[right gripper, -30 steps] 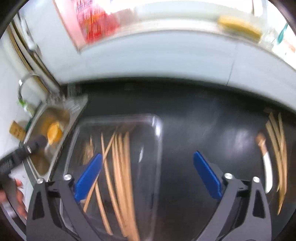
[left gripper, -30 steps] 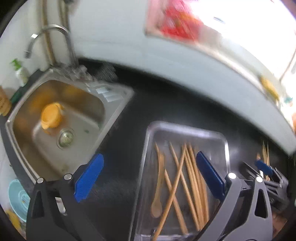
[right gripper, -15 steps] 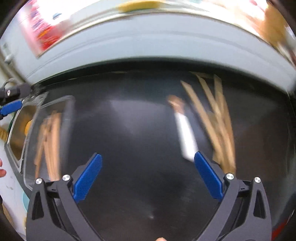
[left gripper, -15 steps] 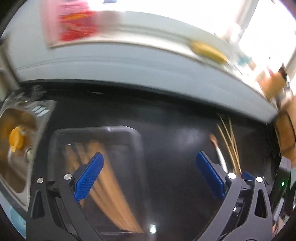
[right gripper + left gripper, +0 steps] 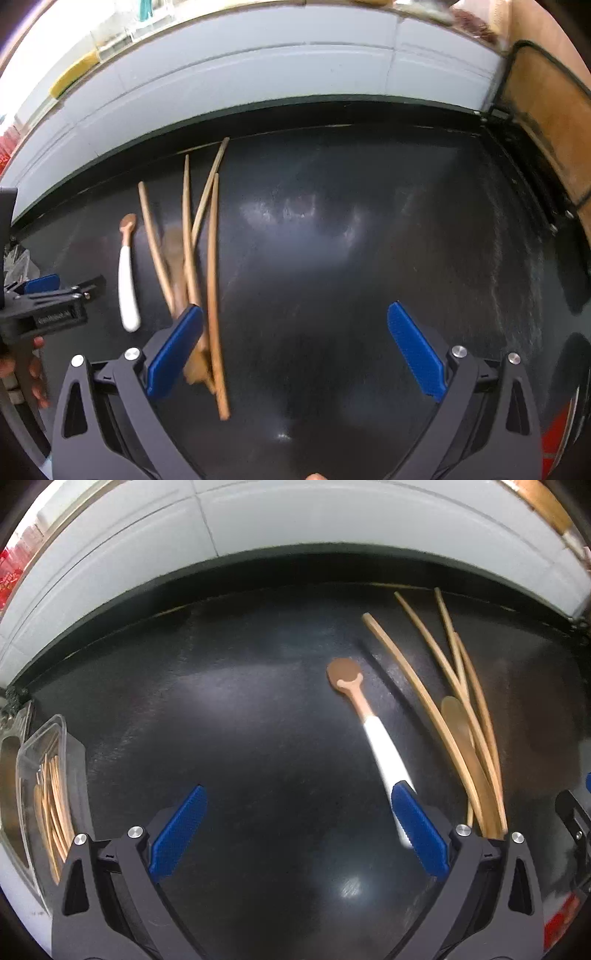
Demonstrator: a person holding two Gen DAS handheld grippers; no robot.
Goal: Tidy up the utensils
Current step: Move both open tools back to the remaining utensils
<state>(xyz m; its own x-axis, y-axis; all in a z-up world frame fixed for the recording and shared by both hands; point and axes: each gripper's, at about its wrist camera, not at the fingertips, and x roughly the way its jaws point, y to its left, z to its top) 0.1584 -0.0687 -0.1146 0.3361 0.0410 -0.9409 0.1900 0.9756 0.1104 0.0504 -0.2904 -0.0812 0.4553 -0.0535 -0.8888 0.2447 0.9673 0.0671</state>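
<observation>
Left gripper [image 5: 295,823]: fingers released, spread wide, nothing between them. Its right finger [image 5: 419,829] overlaps the white handle end of the spoon [image 5: 382,749] in the left wrist view; whether it touches cannot be told. The spoon lies loose on the black bench [image 5: 240,738], long axis running from that finger away and slightly left, brown bowl at the far end.

Right gripper [image 5: 293,349]: fingers likewise released and empty. Its left finger [image 5: 175,350] sits over the near ends of the chopsticks [image 5: 212,280], a loose crossed bundle with a wooden spoon [image 5: 175,254] among them; their long axes run away from the fingers toward the wall.

Judgement: each gripper has its target off to one side, not centred. The left gripper is nearer the white-handled spoon and would need to shift right to straddle the handle across its axis. The right gripper would need to shift left for the chopsticks.

The tray [image 5: 48,775], already holding utensils, lies at the bench's far left, well apart.
</observation>
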